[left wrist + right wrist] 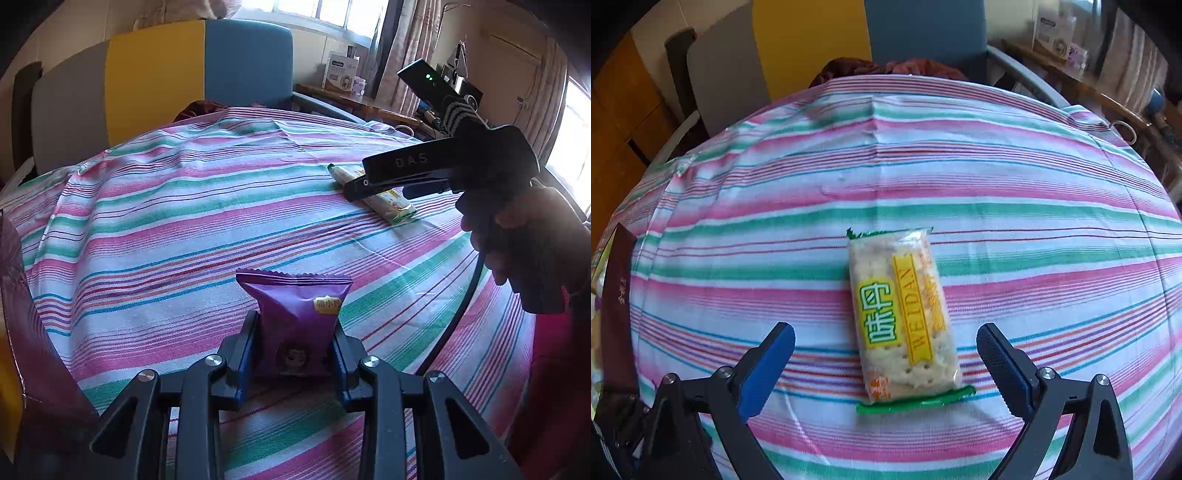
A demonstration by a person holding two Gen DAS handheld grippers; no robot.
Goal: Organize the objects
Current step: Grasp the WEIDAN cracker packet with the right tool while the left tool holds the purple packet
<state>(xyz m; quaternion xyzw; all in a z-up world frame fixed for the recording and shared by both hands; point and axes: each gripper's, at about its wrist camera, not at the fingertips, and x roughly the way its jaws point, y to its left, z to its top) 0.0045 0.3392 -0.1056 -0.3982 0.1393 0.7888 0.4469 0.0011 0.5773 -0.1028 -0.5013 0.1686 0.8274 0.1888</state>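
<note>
A purple snack packet (295,295) stands upright between the blue pads of my left gripper (295,322), which is shut on its lower half just above the striped cloth (184,229). A clear cracker packet (901,314) with green ends and a yellow label lies flat on the cloth, lengthwise between the fingers of my right gripper (885,328). Its jaws stand wide, each pad well apart from the packet's sides. In the left wrist view the right gripper (356,181) hovers over the cracker packet (391,210) at the far right, held by a hand (517,236).
A dark maroon box (617,314) sits at the cloth's left edge. Grey, yellow and blue chair backs (155,77) stand behind the table. A wooden side table with a white box (341,72) is at the back right. A black cable (458,306) hangs from the right gripper.
</note>
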